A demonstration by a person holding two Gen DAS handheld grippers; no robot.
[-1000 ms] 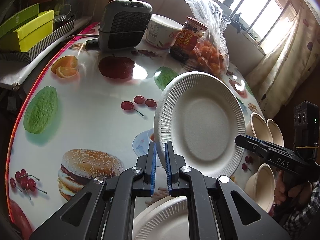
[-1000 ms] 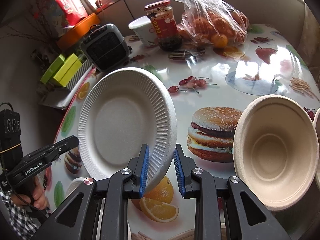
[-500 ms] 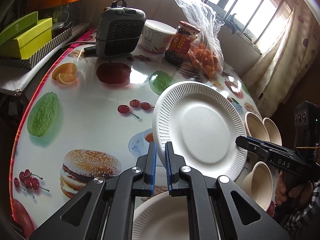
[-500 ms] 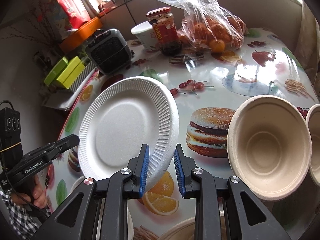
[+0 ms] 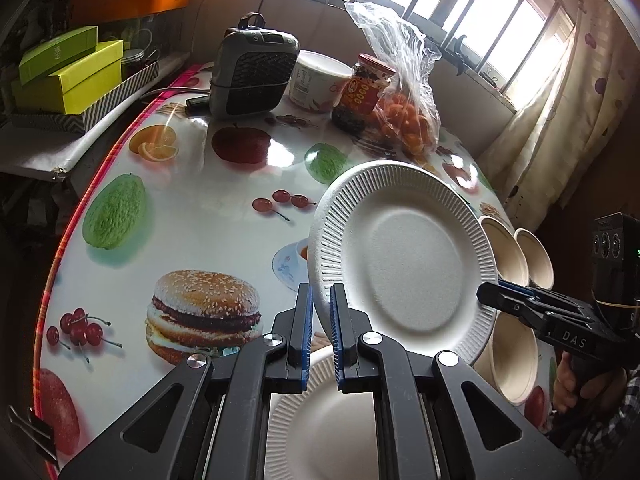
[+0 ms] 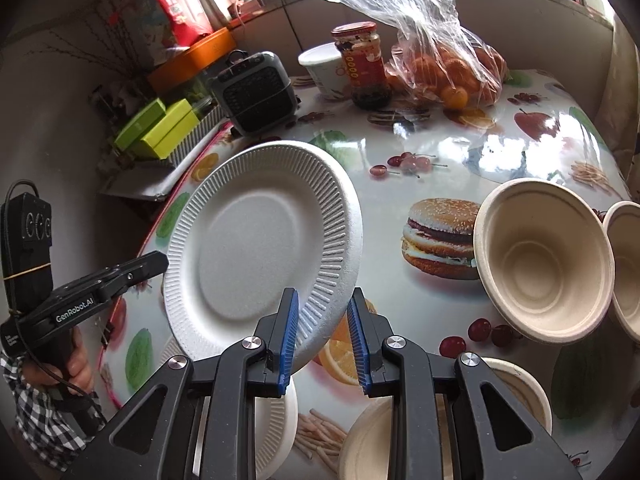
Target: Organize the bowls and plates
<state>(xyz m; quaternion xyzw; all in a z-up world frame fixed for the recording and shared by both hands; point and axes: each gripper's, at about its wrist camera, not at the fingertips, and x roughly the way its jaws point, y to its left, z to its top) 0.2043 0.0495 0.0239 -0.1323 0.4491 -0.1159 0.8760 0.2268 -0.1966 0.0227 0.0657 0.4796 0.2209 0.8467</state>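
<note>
My left gripper [image 5: 320, 312] is shut on the rim of a white ribbed paper plate [image 5: 404, 264] and holds it tilted above the table; it also shows in the right wrist view [image 6: 260, 248]. My right gripper [image 6: 323, 328] straddles the plate's opposite rim with its jaws apart, the blue pads not pressing it. A second white plate [image 5: 332, 412] lies flat under the left gripper. Several beige bowls [image 6: 544, 260] stand at the right, with more by the near edge [image 6: 368, 440].
The fruit-print tablecloth [image 5: 192, 216] covers a round table. At the back stand a grey heater [image 5: 254, 76], a white tub [image 5: 316, 80], a red-lidded jar [image 5: 364, 92] and a bag of oranges [image 5: 408, 120]. Green boxes [image 5: 68, 72] sit on a shelf left.
The plate has been lifted and carried slightly toward the near edge, held by the left gripper. The right gripper's jaws have opened a little wider around the rim.
</note>
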